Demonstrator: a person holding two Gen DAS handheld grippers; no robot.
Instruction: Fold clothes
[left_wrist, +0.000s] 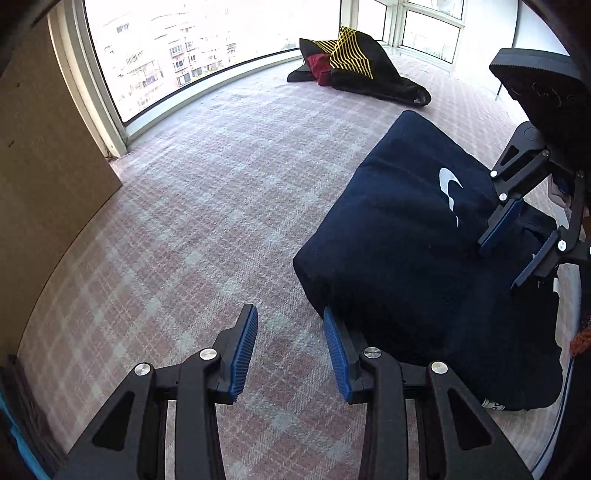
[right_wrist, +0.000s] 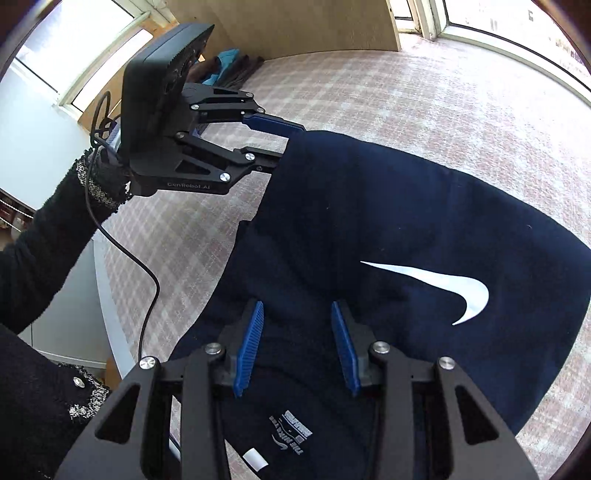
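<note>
the checked carpet (left_wrist: 192, 206) serves as my folding surface. the navy shirt (right_wrist: 388, 206) lies on it, already doubled over with the white logo (right_wrist: 443, 288) up, so i judge the fold well advanced. a second dark garment (left_wrist: 354, 62) waits by the window. my left gripper (left_wrist: 290, 354) sits released at the shirt's edge, holding nothing; my right gripper (right_wrist: 297, 347) hovers released above the collar.

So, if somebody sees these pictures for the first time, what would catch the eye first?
Probably the navy garment with its white swoosh logo, lying folded on the pink checked carpet. Next, the two open claws with blue pads: the right claw hovers over the collar end, the left claw sits at a corner. Far off, a black-and-yellow garment lies by the window.
</note>
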